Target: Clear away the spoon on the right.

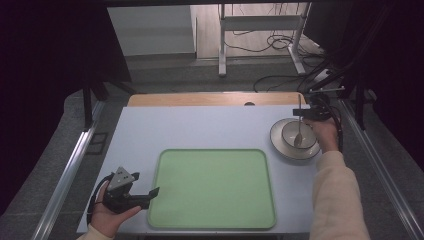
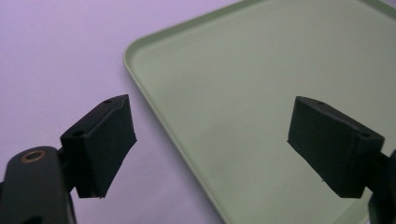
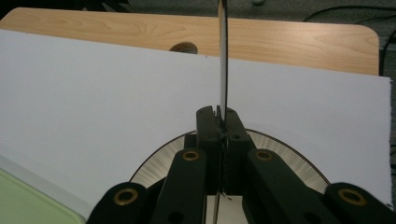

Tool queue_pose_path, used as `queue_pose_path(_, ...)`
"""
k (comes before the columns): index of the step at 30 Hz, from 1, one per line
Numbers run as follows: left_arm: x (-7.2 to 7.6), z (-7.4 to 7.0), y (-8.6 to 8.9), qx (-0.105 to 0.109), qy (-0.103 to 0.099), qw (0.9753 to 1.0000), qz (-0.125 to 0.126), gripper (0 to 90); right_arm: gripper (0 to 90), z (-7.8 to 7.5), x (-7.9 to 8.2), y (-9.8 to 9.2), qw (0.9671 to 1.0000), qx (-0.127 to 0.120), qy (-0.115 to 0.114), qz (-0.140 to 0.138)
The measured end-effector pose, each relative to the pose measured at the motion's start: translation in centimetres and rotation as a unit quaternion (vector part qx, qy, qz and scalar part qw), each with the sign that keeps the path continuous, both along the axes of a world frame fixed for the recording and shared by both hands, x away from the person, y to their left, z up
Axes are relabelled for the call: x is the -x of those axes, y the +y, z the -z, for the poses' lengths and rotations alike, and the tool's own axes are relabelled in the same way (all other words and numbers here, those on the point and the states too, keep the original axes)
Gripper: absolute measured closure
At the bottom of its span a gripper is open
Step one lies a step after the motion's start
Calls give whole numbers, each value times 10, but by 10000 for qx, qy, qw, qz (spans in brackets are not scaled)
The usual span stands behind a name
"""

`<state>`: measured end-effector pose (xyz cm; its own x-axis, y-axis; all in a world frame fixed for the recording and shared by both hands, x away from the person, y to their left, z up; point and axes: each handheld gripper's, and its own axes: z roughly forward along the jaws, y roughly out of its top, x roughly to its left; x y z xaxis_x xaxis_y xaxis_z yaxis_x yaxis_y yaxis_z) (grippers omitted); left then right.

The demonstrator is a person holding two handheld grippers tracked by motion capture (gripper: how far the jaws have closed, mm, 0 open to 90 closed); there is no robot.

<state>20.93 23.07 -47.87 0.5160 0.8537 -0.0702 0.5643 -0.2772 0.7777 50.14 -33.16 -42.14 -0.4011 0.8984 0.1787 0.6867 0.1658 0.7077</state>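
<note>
A metal spoon (image 1: 299,131) stands nearly upright with its bowl end inside a grey bowl (image 1: 290,131), which sits on a white plate (image 1: 280,148) at the table's right. My right gripper (image 1: 301,114) is shut on the spoon's handle (image 3: 223,60), just above the plate's ribbed rim (image 3: 156,161). A pale green tray (image 1: 215,187) lies empty at the front centre. My left gripper (image 1: 149,196) hovers open at the tray's front left edge. In the left gripper view its jaws (image 2: 217,140) stand wide apart over the tray's rounded corner (image 2: 135,51), with nothing between them.
The white tabletop (image 1: 200,127) lies on a wooden desk (image 3: 289,39) whose far edge has a round cable hole (image 3: 183,46). Metal rails run along both sides (image 1: 70,165). Cables and a frame's legs (image 1: 222,55) are on the floor beyond.
</note>
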Motion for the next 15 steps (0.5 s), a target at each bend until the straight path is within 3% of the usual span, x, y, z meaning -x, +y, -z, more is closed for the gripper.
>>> queue_pose_path(15, 0, -1, -1, 21, -26, 10000, -20, 148, 887, -31, 23, -4, 9987, -201, -438, -134)
